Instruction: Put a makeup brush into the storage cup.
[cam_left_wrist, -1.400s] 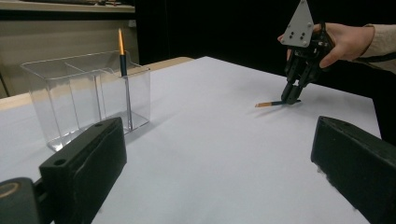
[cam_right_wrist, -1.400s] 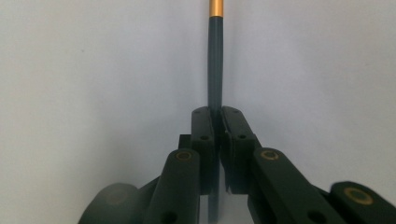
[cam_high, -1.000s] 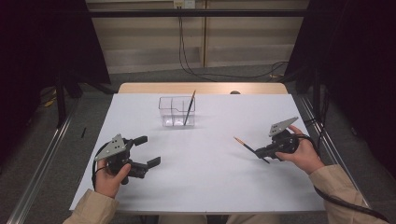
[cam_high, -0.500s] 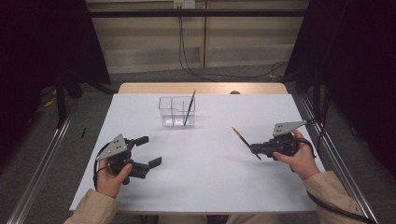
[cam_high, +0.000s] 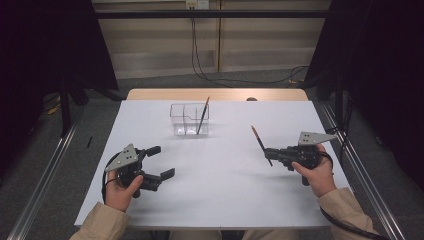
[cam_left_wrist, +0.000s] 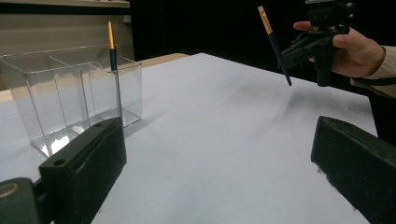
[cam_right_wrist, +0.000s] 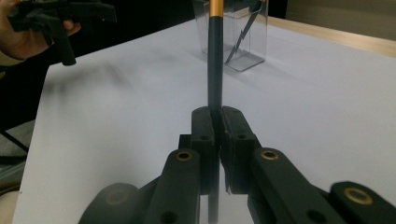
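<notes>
The paintbrush (cam_high: 260, 145) is off the table, clamped by its dark handle between the closed jaws of the right gripper (cam_high: 270, 152), right of centre in the high view, its gold ferrule and bristle end tilted up toward the top of the frame. In the right gripper view the handle (cam_right_wrist: 215, 65) rises straight out of the pinched jaws at the frame's middle, with the clear organizer (cam_right_wrist: 243, 39) beyond it near the top edge. That organizer (cam_high: 189, 119) is a transparent box with dividers, standing on the white table (cam_high: 225, 200) above centre in the high view, and a second brush (cam_high: 202, 115) already leans in its right-hand compartment. The step in hand looks like the carry: the brush is lifted and the drop into the box is not yet made. The next move probably calls for bringing the brush across to a spot over the box, tipping it nearer upright so the lower handle end clears the rim, lowering it into a compartment, then letting the jaws part. The left gripper (cam_high: 162, 161) sits at lower left of the high view, jaws spread wide with nothing between them, well apart from the box; its own view shows the organizer (cam_left_wrist: 70, 98) at upper left.
</notes>
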